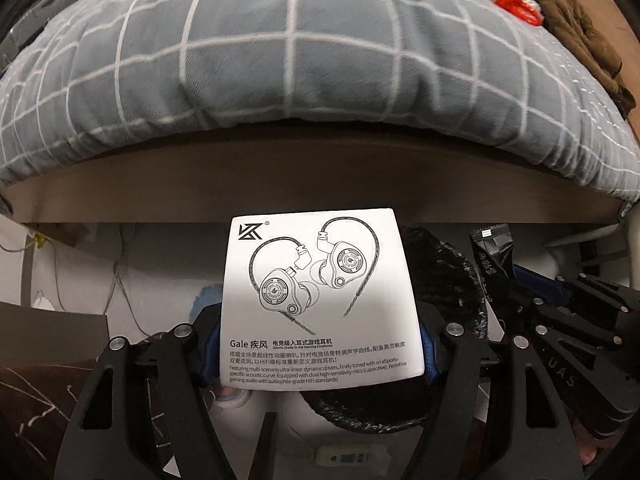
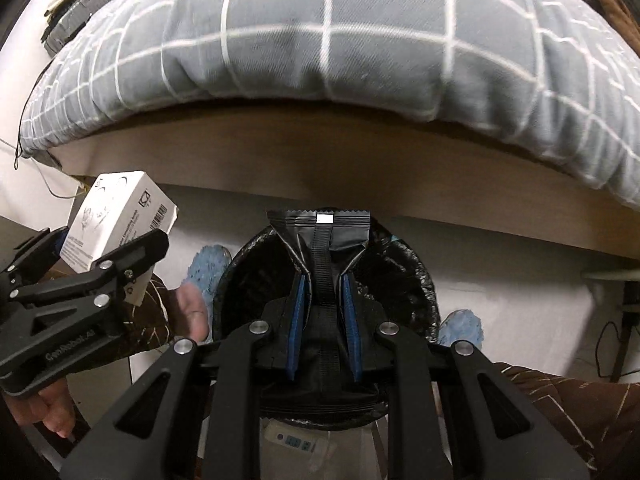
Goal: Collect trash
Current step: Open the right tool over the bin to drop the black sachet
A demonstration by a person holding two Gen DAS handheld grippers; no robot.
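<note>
Both tools are loaded: the left tool point(image 1: 320, 344) clamps a white earphone box point(image 1: 318, 300), the right tool point(image 2: 324, 320) pinches a black wrapper point(image 2: 322, 236) directly above the black-lined bin point(image 2: 400, 276). The box sits left of the bin's rim, so releasing now would likely drop it onto the floor point(image 2: 500, 264).

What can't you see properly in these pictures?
- Inside the bin: right wrist view, hidden by the black wrapper that the right gripper holds.
- Left gripper fingertips: left wrist view, covered by the white earphone box.
- Things on the bed: top edge, blurred and cut off.
</note>
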